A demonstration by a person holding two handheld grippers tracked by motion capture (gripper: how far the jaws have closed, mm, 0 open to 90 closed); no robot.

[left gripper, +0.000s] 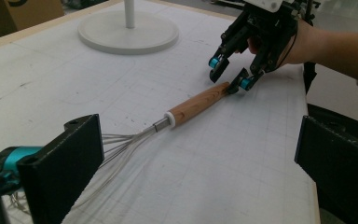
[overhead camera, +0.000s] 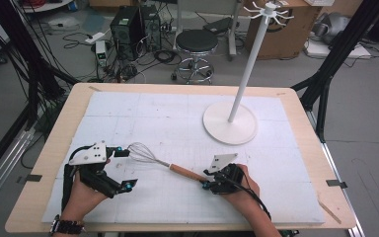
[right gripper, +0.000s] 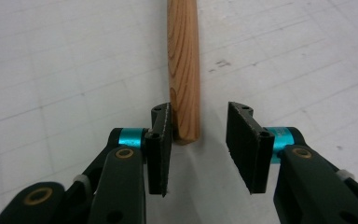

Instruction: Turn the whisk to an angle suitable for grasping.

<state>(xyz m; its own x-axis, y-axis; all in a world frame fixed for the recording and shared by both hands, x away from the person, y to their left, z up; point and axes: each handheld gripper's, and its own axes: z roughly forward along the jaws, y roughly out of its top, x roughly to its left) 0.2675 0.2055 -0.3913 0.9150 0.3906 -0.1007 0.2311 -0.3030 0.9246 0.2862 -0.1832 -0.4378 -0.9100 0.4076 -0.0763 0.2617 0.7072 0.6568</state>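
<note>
With the whisk (overhead camera: 163, 163) lying ungrasped on the mat in front of the white stand (overhead camera: 229, 123), the right gripper (right gripper: 199, 140) is straddling its wooden handle end, jaws parted, while the left gripper (overhead camera: 121, 168) is gaping wide around the wires.

Wooden table (overhead camera: 49, 148) with white mat (overhead camera: 143, 113); whisk (overhead camera: 165, 164) and stand base (overhead camera: 229, 124) on top

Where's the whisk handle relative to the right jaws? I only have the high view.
Observer: The handle end sits between the open jaws of the right gripper, beside one jaw, with a gap to the other.
Operator: And the left?
Observer: The left gripper is open wide; the whisk wires lie just past one jaw.
Operator: Whisk lifted?
Observer: No, it lies flat on the table.
</note>
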